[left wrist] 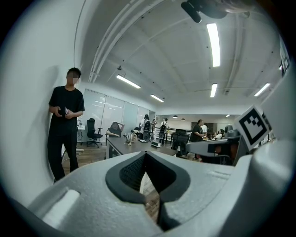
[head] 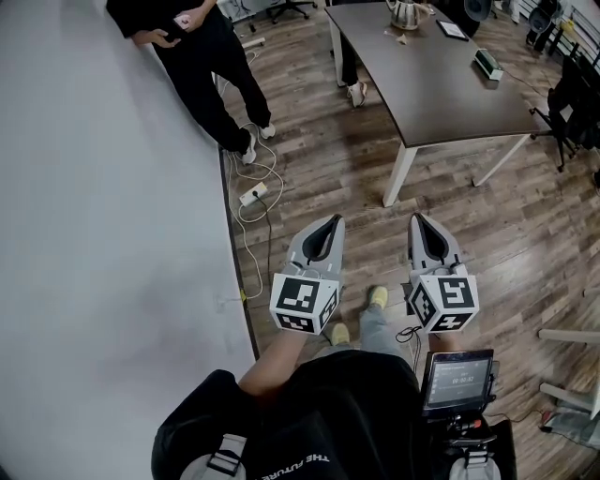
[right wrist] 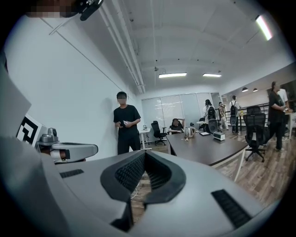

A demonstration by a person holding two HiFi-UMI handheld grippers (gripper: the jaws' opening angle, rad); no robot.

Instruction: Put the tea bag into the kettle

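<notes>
my left tongs (head: pixel 330 225) and right tongs (head: pixel 422 225) are hanging side by side over the wooden floor (head: pixel 487 234), pointing forward. both pairs are pressing tip to tip, with nothing caught in the oval gap behind the tips. i am standing well away from the dark worktop (head: pixel 441 84), which is stretching off ahead and to my right. the kettle (head: pixel 405 13) is sitting upright at its far end. a small pale scrap just beside the kettle's base may be the tea bag (head: pixel 400 37), though it is showing too small for me to be sure. a person (head: pixel 202 56) in black is leaning against the white wall (head: pixel 94 187) on my left, holding something in both hands. a white power strip (head: pixel 253 194) is lying on the floor near the wall, its cable trailing in loops.
</notes>
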